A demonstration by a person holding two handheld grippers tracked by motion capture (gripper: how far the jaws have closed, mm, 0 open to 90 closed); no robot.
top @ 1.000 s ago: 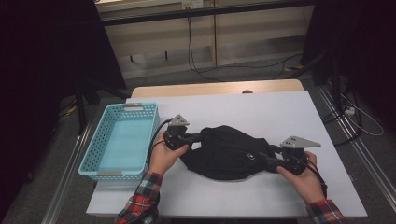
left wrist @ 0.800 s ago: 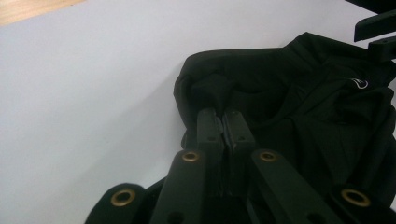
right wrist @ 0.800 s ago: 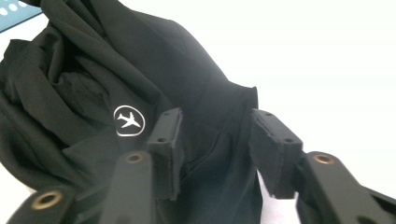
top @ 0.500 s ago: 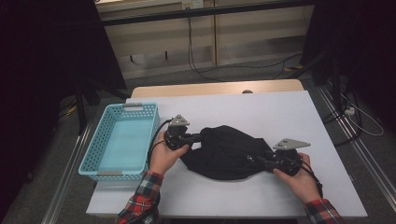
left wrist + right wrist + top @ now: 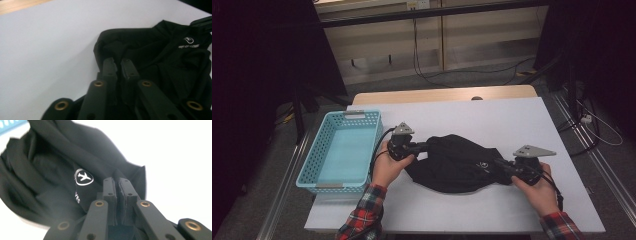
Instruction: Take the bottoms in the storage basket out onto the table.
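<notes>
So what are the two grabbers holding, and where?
Both hold the black shirt: the left gripper pinches its left edge, and the right gripper, whose jaws have just closed, pinches its right edge.

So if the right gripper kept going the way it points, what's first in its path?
The right gripper, shut on the black garment, points left across the table: more garment first, then probably the left gripper.

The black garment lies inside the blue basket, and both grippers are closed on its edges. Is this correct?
Not quite. In the high view the black garment lies on the white table, to the right of the blue basket. The left gripper and right gripper are indeed closed on its edges.
</notes>
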